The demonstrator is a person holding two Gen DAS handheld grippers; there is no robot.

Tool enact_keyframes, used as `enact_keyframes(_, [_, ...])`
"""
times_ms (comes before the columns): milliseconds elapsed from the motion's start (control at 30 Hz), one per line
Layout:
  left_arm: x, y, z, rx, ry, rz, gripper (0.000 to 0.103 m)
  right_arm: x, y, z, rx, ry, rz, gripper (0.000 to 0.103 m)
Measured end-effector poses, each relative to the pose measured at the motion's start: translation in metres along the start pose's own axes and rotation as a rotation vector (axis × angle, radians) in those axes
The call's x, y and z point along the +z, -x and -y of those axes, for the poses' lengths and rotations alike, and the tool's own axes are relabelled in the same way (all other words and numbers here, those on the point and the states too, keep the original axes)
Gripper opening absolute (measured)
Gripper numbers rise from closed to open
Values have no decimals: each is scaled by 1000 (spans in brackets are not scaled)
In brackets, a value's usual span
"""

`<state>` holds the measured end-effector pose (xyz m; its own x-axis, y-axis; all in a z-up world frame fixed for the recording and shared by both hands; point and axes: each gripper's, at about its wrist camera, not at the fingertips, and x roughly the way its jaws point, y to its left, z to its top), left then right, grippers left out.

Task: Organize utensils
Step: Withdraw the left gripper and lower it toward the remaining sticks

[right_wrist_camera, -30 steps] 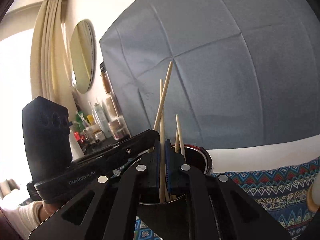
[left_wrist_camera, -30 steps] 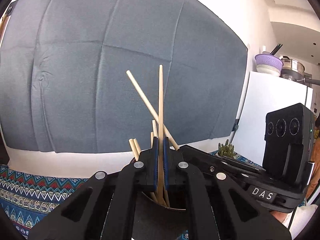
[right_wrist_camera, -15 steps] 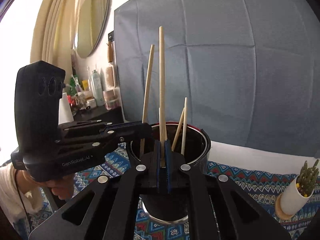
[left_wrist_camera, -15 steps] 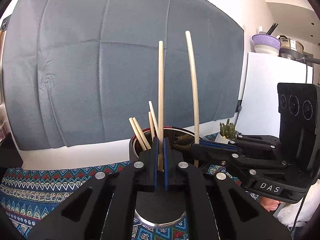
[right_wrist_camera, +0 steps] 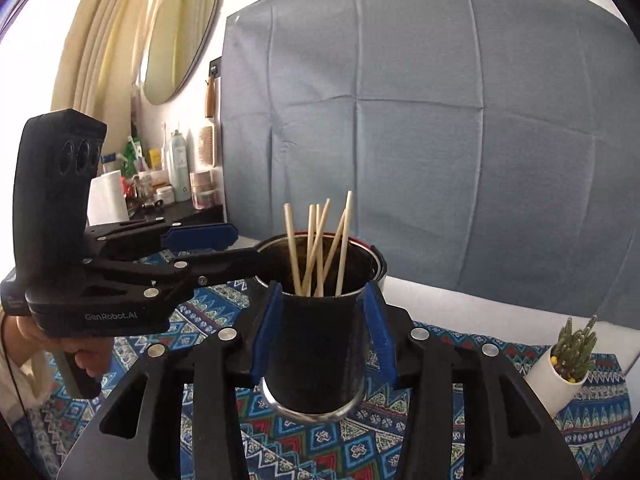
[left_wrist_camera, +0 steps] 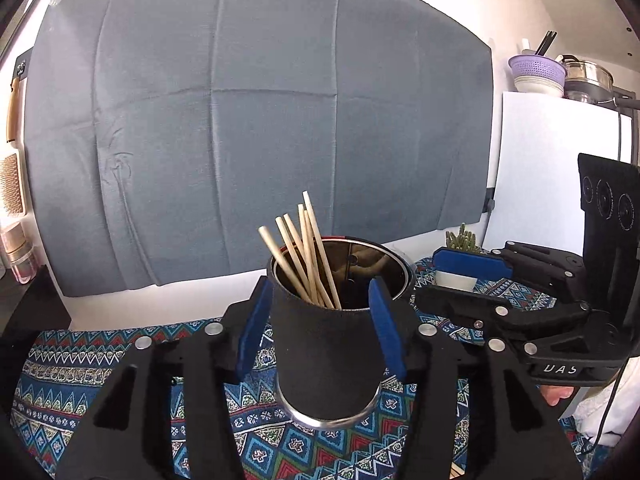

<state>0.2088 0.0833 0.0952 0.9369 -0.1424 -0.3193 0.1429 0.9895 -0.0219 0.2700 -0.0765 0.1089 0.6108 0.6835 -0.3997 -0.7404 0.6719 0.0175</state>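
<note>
A black metal cup (left_wrist_camera: 326,354) stands on the patterned cloth and holds several wooden chopsticks (left_wrist_camera: 308,252), leaning inside it. My left gripper (left_wrist_camera: 320,330) is open and empty, its blue pads either side of the cup without touching. My right gripper (right_wrist_camera: 324,330) is open and empty too, its pads flanking the same cup (right_wrist_camera: 316,344) with the chopsticks (right_wrist_camera: 320,248) standing in it. The right gripper also shows in the left wrist view (left_wrist_camera: 472,280) beside the cup, and the left gripper in the right wrist view (right_wrist_camera: 208,248).
A blue patterned cloth (left_wrist_camera: 100,364) covers the table. A small cactus in a white pot (right_wrist_camera: 568,364) stands right of the cup. A grey fabric sheet (left_wrist_camera: 240,120) hangs behind. Bottles and jars (right_wrist_camera: 176,176) crowd a dark shelf at the left.
Both grippers were shut on a chopstick each above the cup. Both have opened and the chopsticks now stand in the cup. Both grippers have drawn back and lowered around the cup.
</note>
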Motion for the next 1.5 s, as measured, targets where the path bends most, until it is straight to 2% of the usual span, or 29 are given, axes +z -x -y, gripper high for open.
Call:
enact_keyframes(33, [-1, 2, 0, 8, 0, -3, 57, -2, 3, 0, -5, 5, -4, 53])
enact_keyframes(100, [-3, 5, 1, 28, -10, -11, 69, -5, 9, -1, -22, 15, -9, 61])
enact_keyframes(133, [-4, 8, 2, 37, -17, -12, 70, -7, 13, -2, -28, 18, -12, 64])
enact_keyframes(200, [-6, 10, 3, 53, -21, -26, 83, -10, 20, -3, -35, 19, -19, 71])
enact_keyframes(333, [-12, 14, 5, 54, -13, -60, 92, -16, 34, -6, -47, 21, -31, 85])
enact_keyframes(467, [-20, 16, 10, 60, -15, -89, 97, -26, 46, -11, -62, 22, -53, 87])
enact_keyframes(700, [-31, 26, 24, 93, -45, -129, 97, -43, 59, -13, -87, 10, -104, 89])
enact_keyframes(1067, [-66, 32, 46, 143, -90, -281, 97, -74, 72, -10, -113, -17, -273, 91])
enact_keyframes(1300, [-89, 27, 52, 91, -21, -420, 97, -98, 77, -17, -115, -6, -378, 91])
enact_keyframes(1400, [-100, 21, 57, 31, 7, -494, 97, -111, 74, -20, -92, -17, -428, 91])
enact_keyframes(1500, [-109, 17, 65, 15, 3, -530, 97, -125, 70, -23, -55, -49, -489, 91])
